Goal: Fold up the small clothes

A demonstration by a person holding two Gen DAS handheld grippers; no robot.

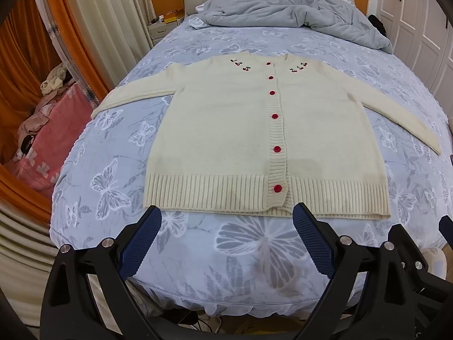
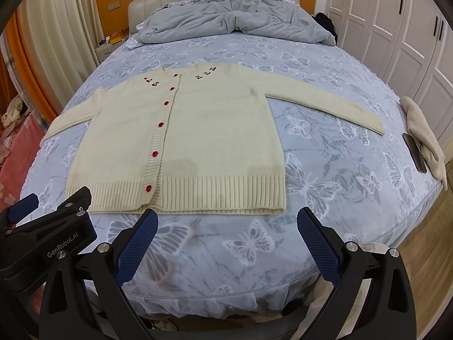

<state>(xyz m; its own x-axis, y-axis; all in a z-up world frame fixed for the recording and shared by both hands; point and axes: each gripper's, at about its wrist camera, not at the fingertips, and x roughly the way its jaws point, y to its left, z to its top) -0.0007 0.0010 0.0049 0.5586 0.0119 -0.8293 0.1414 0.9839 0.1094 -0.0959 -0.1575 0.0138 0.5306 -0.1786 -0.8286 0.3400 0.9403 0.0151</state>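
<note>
A cream knit cardigan with red buttons and cherry embroidery lies flat and face up on the bed, sleeves spread out to both sides. It also shows in the right wrist view. My left gripper is open and empty, hovering just short of the ribbed hem near the bottom button. My right gripper is open and empty, just short of the hem's right half. The left gripper's body shows at the lower left of the right wrist view.
The bed has a blue butterfly sheet. A crumpled grey duvet lies by the headboard. A beige cloth and a dark phone sit at the bed's right edge. White wardrobes stand on the right, curtains on the left.
</note>
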